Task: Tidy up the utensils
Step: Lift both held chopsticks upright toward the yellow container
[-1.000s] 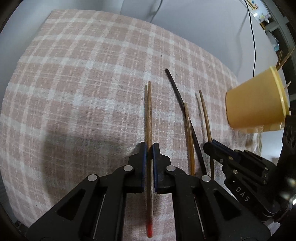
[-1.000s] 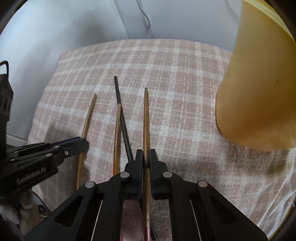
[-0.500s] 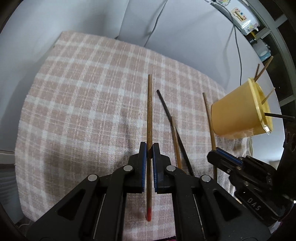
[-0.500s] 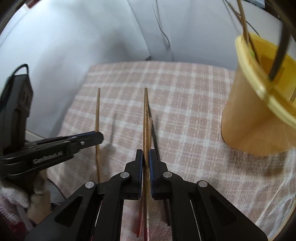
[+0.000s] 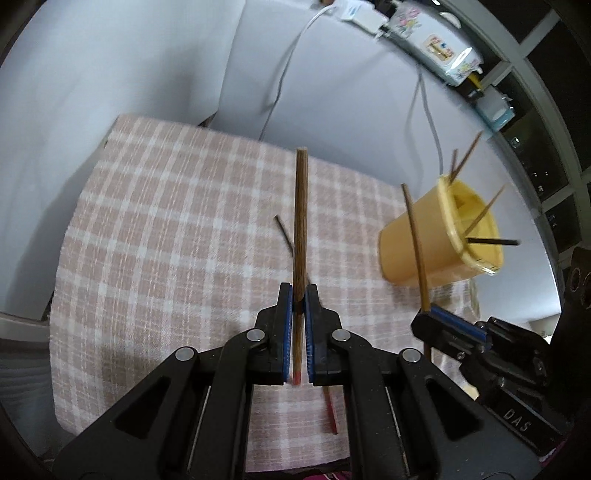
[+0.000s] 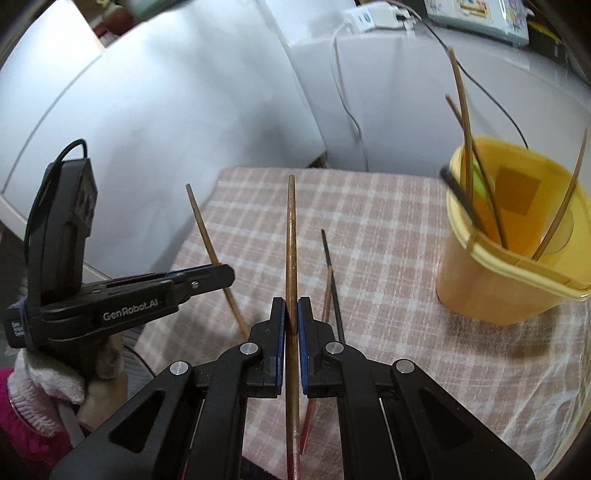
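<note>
My left gripper (image 5: pixel 298 291) is shut on a brown chopstick (image 5: pixel 300 221) with a red end, held above the checked cloth (image 5: pixel 166 240). Off to the right, the right gripper (image 5: pixel 428 314) grips a second wooden chopstick (image 5: pixel 415 240) in front of the yellow cup (image 5: pixel 417 254). In the right wrist view, my right gripper (image 6: pixel 291 304) is shut on its chopstick (image 6: pixel 291 240), and the left gripper (image 6: pixel 225 273) holds its stick (image 6: pixel 207 240) at the left. A black chopstick (image 6: pixel 332 280) and a wooden one (image 6: pixel 327 291) lie on the cloth. The yellow cup (image 6: pixel 498 291) holds several chopsticks.
The cloth-covered table (image 6: pixel 388 229) is small, with edges close on all sides. White panels, a cable (image 5: pixel 280 85) and a power strip (image 6: pixel 373 16) stand behind it. A gloved hand (image 6: pixel 48 384) carries the left gripper.
Both grippers have risen off the cloth, each with its chopstick still clamped. The table looks smaller and the cup's open mouth has come into view.
</note>
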{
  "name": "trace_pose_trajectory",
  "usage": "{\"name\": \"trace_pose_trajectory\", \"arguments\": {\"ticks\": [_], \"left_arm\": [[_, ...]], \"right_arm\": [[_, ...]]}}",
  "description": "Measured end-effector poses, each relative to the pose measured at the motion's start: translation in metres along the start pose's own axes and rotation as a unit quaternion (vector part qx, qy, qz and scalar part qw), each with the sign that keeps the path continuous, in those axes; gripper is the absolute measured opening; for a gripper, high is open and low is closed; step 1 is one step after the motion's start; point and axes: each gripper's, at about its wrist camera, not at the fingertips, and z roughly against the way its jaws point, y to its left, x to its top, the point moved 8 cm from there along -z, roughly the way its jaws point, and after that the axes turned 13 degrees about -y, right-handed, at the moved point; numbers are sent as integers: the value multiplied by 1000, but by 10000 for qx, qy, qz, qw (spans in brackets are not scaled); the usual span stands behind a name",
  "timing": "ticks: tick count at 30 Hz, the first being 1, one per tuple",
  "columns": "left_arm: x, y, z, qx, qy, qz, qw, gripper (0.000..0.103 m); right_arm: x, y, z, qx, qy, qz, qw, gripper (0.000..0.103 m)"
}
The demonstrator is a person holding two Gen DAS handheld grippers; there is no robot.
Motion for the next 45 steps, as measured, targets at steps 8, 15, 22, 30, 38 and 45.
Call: {"name": "trace_pose_trajectory", "arguments": {"ticks": [8, 15, 22, 30, 38, 45], "left_arm": [[26, -45, 11, -264, -328, -297, 9987, 4], [38, -78, 13, -498, -567, -518, 9958, 4], [52, -97, 19, -709, -687, -552, 9936, 4], [69, -115, 30, -860, -884, -671, 9901, 4], [90, -141, 37, -1007, -1081, -847, 9854, 4], [104, -164, 36, -1116, -1178, -979, 9819, 4]], "right_arm": [[22, -4, 32, 21, -407, -22, 9992, 5], [41, -23, 65, -108, -773, -208, 9967, 5], [56, -51, 89, -437, -1102, -415, 9921, 5], [71, -83, 112, -726, -1419, -646, 9851, 5], [86, -113, 129, -967, -1720, -844, 9767, 5], [99, -139, 135, -1128, -1927, -999, 9696, 5]]}}
